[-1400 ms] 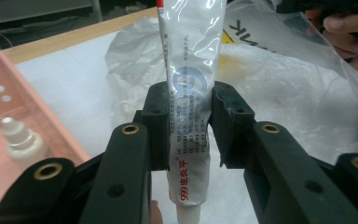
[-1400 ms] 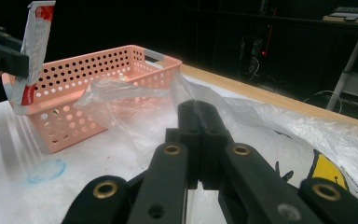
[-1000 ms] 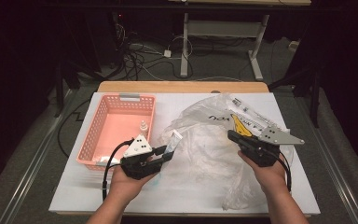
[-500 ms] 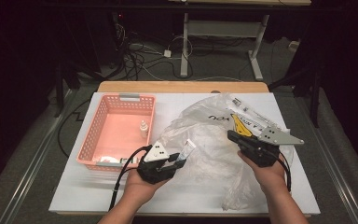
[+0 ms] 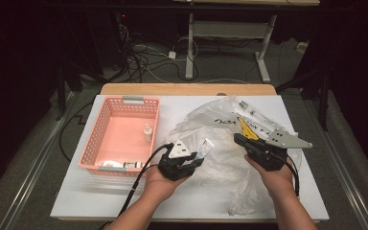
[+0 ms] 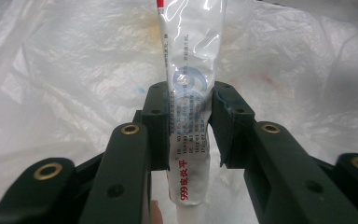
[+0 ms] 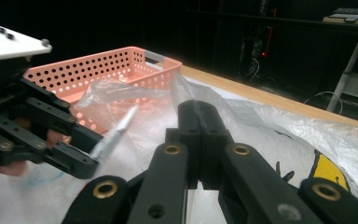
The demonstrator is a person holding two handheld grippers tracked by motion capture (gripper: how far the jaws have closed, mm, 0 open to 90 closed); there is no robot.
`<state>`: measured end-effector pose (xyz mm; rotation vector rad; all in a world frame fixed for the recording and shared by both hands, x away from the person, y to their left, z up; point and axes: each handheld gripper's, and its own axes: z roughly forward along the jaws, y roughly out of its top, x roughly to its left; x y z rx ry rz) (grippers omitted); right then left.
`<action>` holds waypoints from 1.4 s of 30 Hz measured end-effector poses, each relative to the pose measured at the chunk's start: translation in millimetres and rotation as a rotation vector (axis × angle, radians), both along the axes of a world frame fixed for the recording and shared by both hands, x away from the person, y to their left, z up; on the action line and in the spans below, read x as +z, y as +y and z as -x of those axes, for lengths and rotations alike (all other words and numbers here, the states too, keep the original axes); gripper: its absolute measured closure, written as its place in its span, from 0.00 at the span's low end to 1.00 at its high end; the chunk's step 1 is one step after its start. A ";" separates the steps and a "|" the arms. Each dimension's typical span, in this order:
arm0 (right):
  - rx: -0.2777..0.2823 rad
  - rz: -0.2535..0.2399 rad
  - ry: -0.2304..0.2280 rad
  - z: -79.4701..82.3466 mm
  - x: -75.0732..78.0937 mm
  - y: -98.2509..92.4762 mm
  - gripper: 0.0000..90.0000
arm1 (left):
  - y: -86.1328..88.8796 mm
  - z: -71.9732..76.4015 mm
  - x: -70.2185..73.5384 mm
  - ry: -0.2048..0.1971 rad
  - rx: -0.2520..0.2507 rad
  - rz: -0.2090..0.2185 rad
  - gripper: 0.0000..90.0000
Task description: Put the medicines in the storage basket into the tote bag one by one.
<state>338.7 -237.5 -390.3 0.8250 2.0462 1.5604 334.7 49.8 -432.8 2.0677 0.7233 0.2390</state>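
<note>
Between the left gripper's (image 5: pixel 197 162) jaws an ointment tube (image 6: pixel 192 93) is sitting clamped, heading for the plastic bag (image 5: pixel 220 165). Right gripper (image 7: pixel 199 122) is pinching the bag's edge shut-tight; bottles in pink basket (image 5: pixel 92 146) probably still waiting.

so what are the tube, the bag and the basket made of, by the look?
Tube: likely soft plastic or laminate, glossy; it shows creases and glare under printed text where the left gripper clamps it.
Bag: thin translucent plastic film, wrinkled and shiny, pinched by the right gripper.
Basket: rigid pink moulded plastic, matt, with perforated walls.
</note>
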 end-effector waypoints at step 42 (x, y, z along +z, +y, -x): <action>-0.013 -0.029 0.001 -4.3 0.5 -4.2 1.00 | -69.9 -52.6 -31.3 -0.017 0.063 -0.025 0.75</action>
